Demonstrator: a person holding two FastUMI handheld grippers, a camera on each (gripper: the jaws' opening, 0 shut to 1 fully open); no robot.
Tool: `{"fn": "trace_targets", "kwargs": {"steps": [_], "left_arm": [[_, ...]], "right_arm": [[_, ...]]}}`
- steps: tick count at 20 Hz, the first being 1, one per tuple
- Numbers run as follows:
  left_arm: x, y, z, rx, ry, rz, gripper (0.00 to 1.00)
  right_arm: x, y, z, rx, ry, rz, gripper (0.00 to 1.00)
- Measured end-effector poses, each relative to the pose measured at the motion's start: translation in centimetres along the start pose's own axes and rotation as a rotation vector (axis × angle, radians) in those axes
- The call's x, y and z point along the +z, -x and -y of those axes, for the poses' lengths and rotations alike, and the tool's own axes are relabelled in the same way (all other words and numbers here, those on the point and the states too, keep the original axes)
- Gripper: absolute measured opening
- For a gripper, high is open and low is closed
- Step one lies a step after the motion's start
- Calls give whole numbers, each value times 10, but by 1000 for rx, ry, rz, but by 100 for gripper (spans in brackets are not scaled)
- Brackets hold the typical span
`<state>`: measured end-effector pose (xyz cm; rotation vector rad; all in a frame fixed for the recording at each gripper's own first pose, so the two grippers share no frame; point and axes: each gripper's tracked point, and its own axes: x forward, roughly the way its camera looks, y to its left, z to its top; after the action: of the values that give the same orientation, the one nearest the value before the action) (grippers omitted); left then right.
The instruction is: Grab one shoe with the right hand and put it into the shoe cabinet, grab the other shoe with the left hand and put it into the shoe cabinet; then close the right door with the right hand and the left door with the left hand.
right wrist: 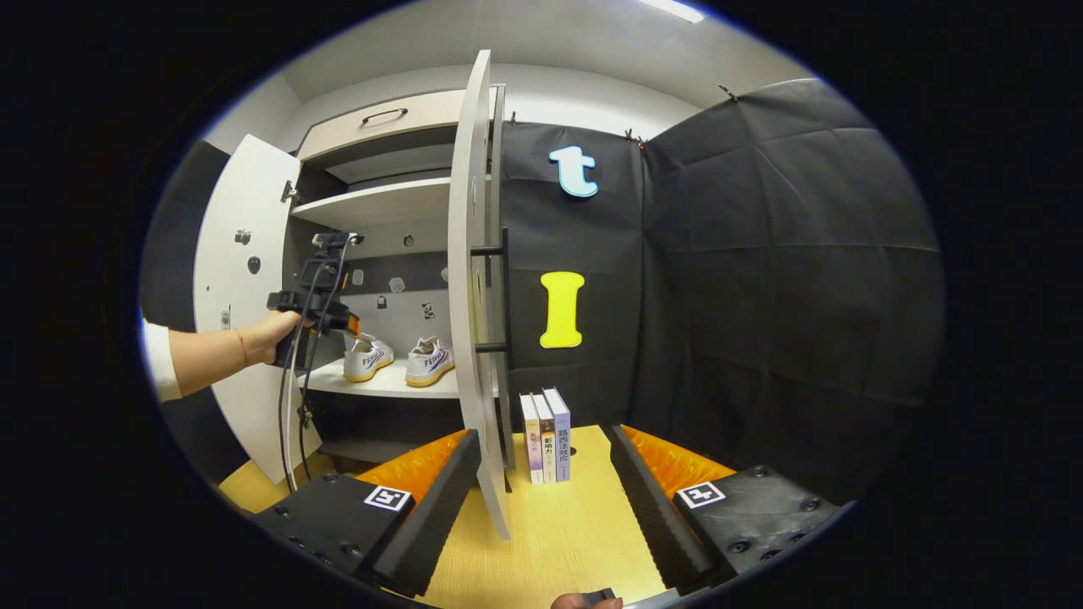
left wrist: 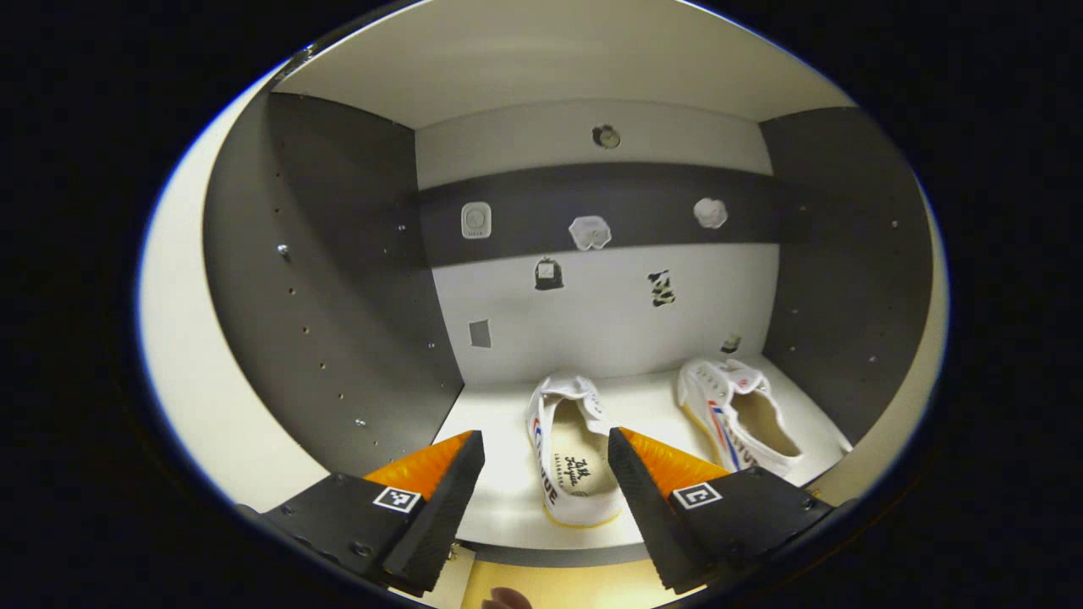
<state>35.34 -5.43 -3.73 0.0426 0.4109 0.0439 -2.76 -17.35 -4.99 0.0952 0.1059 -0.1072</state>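
Left gripper view: the heel of the nearer shoe [left wrist: 568, 457] is hidden behind a finger of the left gripper [left wrist: 546, 482]. Small stickers [left wrist: 590, 232] on the cabinet's back wall are too small to identify. Right gripper view: the person's sleeve [right wrist: 156, 362] is cut off at the edge; the book [right wrist: 558, 433] spines are illegible.

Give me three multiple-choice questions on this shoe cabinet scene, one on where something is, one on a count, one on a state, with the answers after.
1. Where do the two shoes lie?
A. On the cabinet shelf
B. On the wooden table
C. In the left gripper

2. How many books stand on the table beside the cabinet?
A. One
B. Three
C. Five

3. How does the right door stand?
A. Fully closed
B. Taken off
C. Open, edge toward the right gripper

Answers:
1 A, both shoes rest on the pale shelf in the left gripper view.
2 B, three upright spines show in the right gripper view.
3 C, the door juts out, its edge between that gripper's open fingers.
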Motion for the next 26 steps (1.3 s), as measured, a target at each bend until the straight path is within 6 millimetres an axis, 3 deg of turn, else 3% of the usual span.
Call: {"fn": "trace_targets", "kwargs": {"steps": [6, 14, 19, 23, 26], "left_arm": [[21, 98, 14, -72, 11, 168, 92], [4, 235, 10, -96, 18, 341, 89], [-33, 287, -6, -68, -5, 347, 92], [-53, 312, -19, -75, 69, 335, 94], [-62, 326, -42, -42, 87, 334, 94]], "right_arm": [[20, -8, -4, 19, -11, 30, 98], [38, -10, -14, 48, -3, 46, 98], [64, -21, -4, 26, 46, 98, 98], [79, -36, 9, 0, 39, 108, 98], [88, -55, 15, -11, 10, 106, 98]]}}
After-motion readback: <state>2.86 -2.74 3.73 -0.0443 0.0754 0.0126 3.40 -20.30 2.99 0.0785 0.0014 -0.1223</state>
